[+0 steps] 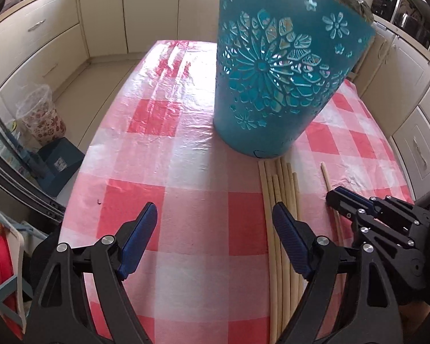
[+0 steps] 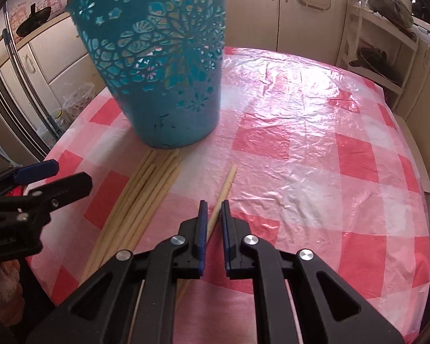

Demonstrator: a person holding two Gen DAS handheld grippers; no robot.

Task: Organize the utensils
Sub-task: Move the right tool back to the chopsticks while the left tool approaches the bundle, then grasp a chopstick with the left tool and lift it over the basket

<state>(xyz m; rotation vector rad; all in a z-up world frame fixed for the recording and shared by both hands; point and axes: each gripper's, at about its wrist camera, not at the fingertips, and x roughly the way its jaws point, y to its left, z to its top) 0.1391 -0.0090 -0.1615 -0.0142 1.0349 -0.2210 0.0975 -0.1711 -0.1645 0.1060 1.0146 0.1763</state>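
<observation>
Your work surface: a table (image 1: 186,149) covered by a red-and-white checked cloth under clear, wrinkled plastic sheeting. On it you have: one teal cut-out flower-pattern holder (image 1: 275,66), standing upright; one bundle of pale wooden chopsticks (image 1: 281,189), laid side by side, tips touching the holder's base; one single chopstick (image 2: 225,189), lying apart beside the bundle.

Teal cut-out flower-pattern bin (image 2: 160,66) upright, upper left of frame, on red-and-white checked tablecloth (image 2: 315,157). Bundle of pale chopsticks (image 2: 140,197) lies below bin, tips at its base. Single chopstick (image 2: 225,187) apart, right of bundle, running between narrowly parted fingers of right gripper (image 2: 214,205), bottom centre. Left gripper (image 2: 60,175) at left edge.
</observation>
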